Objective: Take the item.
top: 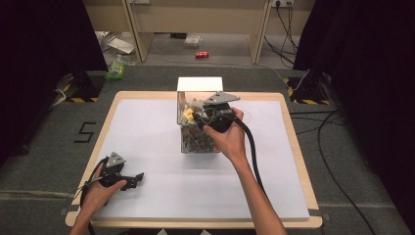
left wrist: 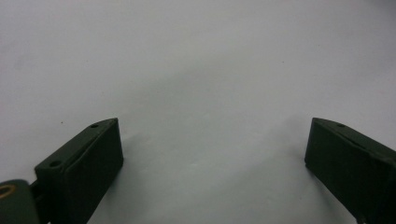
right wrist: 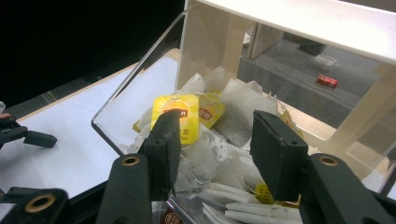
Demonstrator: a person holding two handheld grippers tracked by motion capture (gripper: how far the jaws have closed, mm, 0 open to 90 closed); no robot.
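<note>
Poised open-jawed, right gripper (right wrist: 215, 154) just above paper tea bags (right wrist: 233, 112) in clear plastic box (top: 188, 142), seemingly to pick one; left gripper (top: 133, 180) parked wide open, empty, on white tabletop (left wrist: 196, 70).

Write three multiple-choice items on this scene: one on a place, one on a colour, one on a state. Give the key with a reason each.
1. Where is the right gripper?
A. over the clear box of tea bags
B. flat on the floor
C. at the table's near left corner

2. What colour is the tea bag tag near its jaws?
A. blue
B. yellow
C. green

3. How do the left gripper's jaws stand?
A. shut on a tea bag
B. shut on nothing
C. open, with nothing between

Key: A, the high view shows it above the box; B, the right gripper view shows a yellow tag; C, bare white table lies between the jaws.
</note>
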